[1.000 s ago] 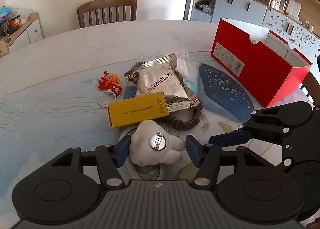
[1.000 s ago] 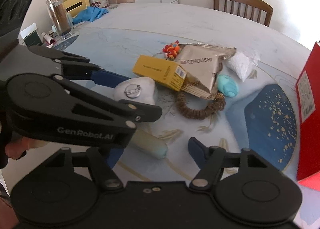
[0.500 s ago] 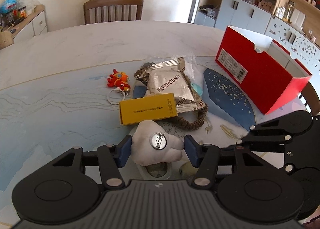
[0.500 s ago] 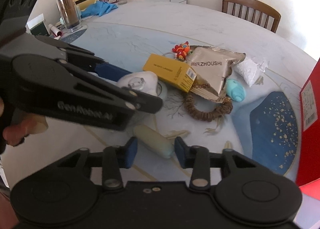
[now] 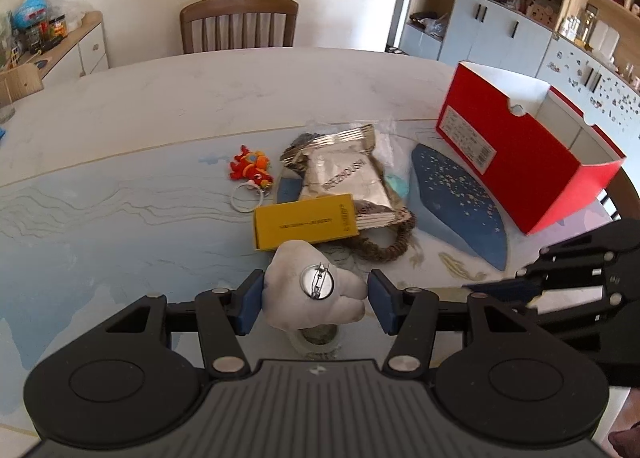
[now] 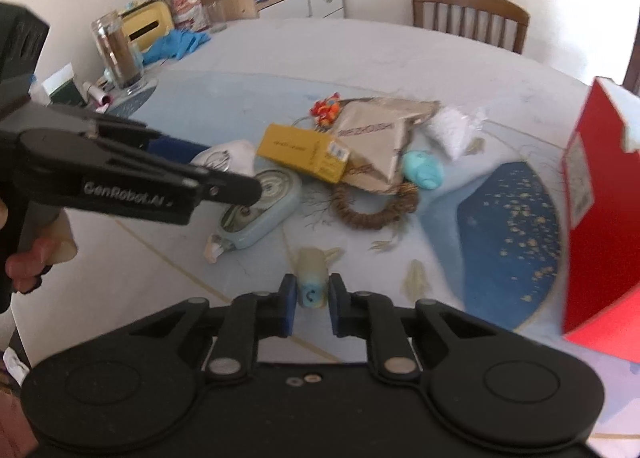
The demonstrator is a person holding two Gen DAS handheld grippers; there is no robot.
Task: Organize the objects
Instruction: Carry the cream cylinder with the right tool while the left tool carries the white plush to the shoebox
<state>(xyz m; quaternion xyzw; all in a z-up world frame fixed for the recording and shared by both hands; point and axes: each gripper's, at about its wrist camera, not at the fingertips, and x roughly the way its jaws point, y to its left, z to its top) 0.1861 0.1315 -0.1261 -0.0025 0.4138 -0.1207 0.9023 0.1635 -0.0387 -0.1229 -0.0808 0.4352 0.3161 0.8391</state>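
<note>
My left gripper (image 5: pixel 316 304) is shut on a white plush cloud brooch (image 5: pixel 312 292), pin back facing up, held just above a light blue tin (image 6: pixel 260 210). My right gripper (image 6: pixel 312 298) is shut on a small pale tube with a blue end (image 6: pixel 311 286), lifted off the table. Ahead lie a yellow box (image 5: pixel 304 228), a silver snack bag (image 5: pixel 344 182), a brown braided ring (image 5: pixel 388 250), a red-orange keychain (image 5: pixel 252 170), a teal lump (image 6: pixel 422 170) and a bag of white pellets (image 6: pixel 450 130). An open red box (image 5: pixel 520 162) stands at the right.
A dark blue speckled patch (image 5: pixel 456 202) of the table print lies between the pile and the red box. A glass jar (image 6: pixel 116 54), blue gloves and clutter sit at the table's far left. A wooden chair (image 5: pixel 240 24) stands behind the table.
The right gripper's jaws closed on the pale tube and raised it. The left gripper lifted the plush brooch, uncovering the light blue tin beneath.
</note>
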